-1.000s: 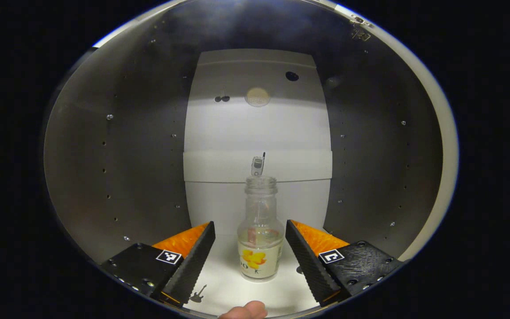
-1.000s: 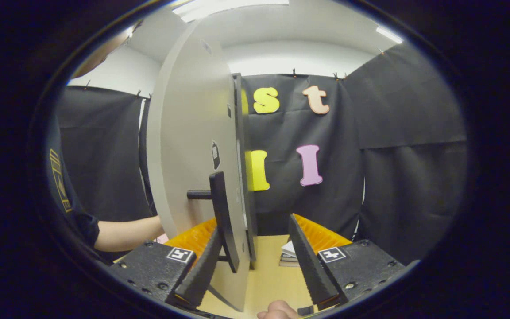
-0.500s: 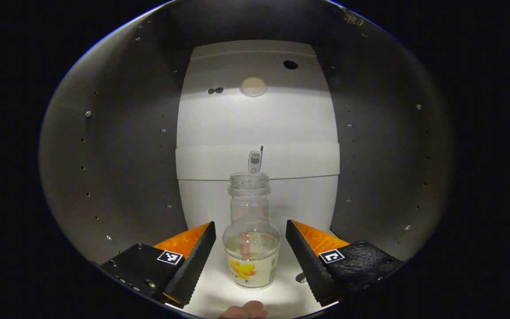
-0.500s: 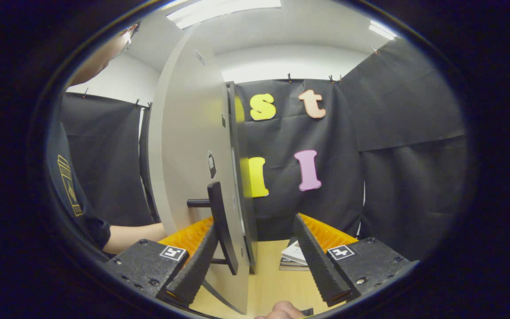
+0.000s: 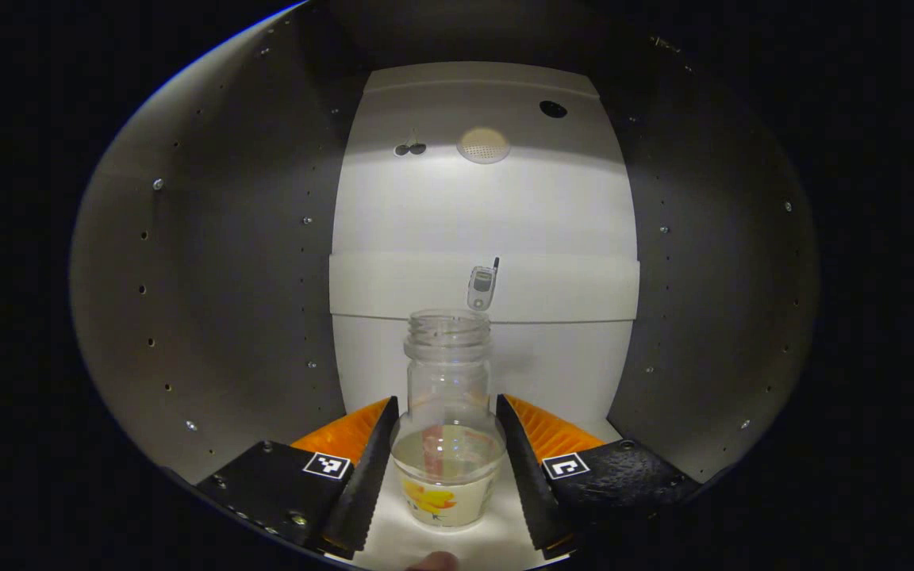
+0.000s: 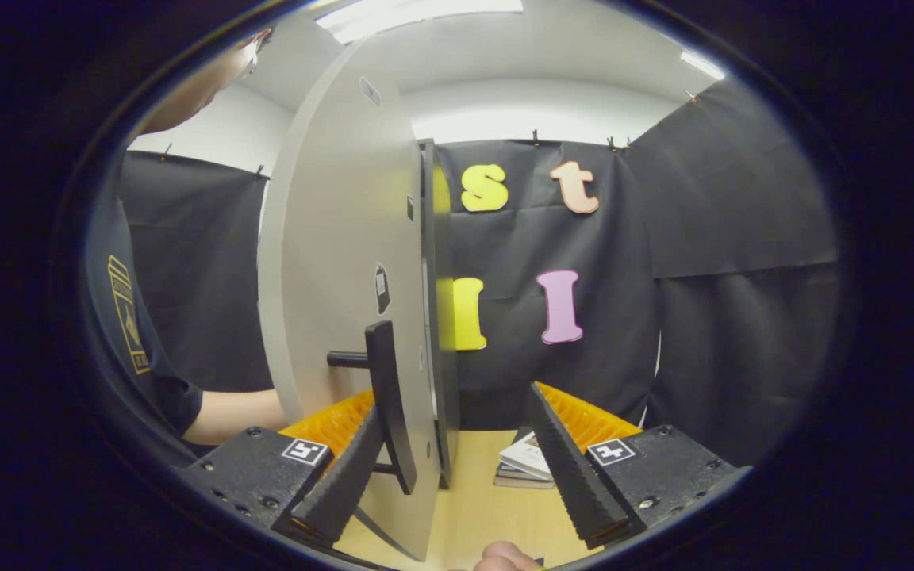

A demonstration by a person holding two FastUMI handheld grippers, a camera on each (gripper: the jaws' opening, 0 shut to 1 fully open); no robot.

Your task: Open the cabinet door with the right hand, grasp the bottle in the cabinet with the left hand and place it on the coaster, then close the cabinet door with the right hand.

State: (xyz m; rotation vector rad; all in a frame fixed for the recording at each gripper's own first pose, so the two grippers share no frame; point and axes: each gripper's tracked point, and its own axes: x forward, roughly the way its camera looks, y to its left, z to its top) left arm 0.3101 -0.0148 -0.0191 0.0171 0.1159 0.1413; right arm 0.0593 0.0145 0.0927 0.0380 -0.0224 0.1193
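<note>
In the left gripper view, the bottle [image 5: 447, 428] is seen standing upright on the white floor of the cabinet [image 5: 227, 262], in front of the lit back panel. It is clear glass, uncapped, with a little liquid in the bottom and a label with a yellow picture. The left gripper [image 5: 447, 468] is placed around the bottle's lower body, one finger at each side; the fingers appear to touch the glass, though a firm clamp cannot be told. A small phone-shaped sticker [image 5: 482, 285] is seen on the back panel just above the bottle's mouth. In the right gripper view, the door [image 6: 346, 317] is seen standing open, edge-on, with its dark handle [image 6: 384, 412] just beside the left-hand finger. The right gripper [image 6: 457, 468] is held with its fingers apart, the door's edge and handle between them. A stack of books [image 6: 524, 464] is seen on the wooden table [image 6: 481, 507] beyond, and a person's arm [image 6: 235, 412] reaches behind the door.
</note>
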